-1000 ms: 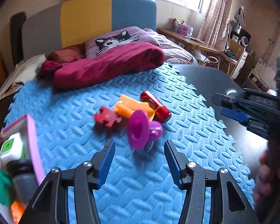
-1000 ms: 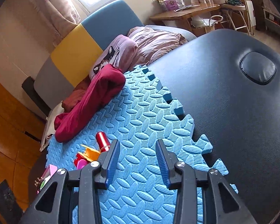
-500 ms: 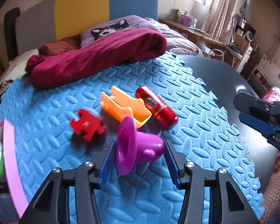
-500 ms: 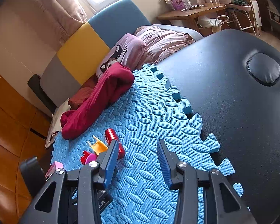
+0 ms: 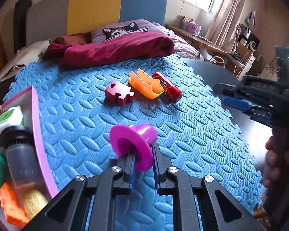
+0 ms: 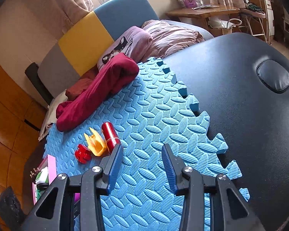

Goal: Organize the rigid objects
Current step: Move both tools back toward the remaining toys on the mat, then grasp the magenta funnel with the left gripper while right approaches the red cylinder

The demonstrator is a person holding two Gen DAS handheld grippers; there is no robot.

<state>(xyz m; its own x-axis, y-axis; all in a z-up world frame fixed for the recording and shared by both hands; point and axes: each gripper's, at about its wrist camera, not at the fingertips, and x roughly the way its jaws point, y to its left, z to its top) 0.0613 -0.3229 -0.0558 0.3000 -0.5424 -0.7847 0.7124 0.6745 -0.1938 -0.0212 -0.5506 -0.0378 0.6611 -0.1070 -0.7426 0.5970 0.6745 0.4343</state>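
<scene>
My left gripper (image 5: 143,152) is shut on the rim of a magenta flanged cup (image 5: 133,144) and holds it above the blue foam mat (image 5: 183,134). Farther on the mat lie a red puzzle-shaped block (image 5: 119,94), an orange open piece (image 5: 146,86) and a red cylinder (image 5: 168,87); all three show in the right wrist view too, block (image 6: 82,153), orange piece (image 6: 95,142), cylinder (image 6: 110,132). My right gripper (image 6: 142,150) is open and empty above the mat, and shows at the right edge of the left wrist view (image 5: 239,96).
A pink-walled box (image 5: 35,121) at the left holds a dark-capped bottle (image 5: 17,154), a green-white cube (image 5: 8,117) and orange and gold pieces. A maroon blanket (image 5: 113,48) lies at the mat's far edge. The black table (image 6: 250,115) extends right of the mat.
My left gripper closed on the magenta cup and lifted it back from the other toys, towards the box side. My right gripper stayed open, shifting only slightly.
</scene>
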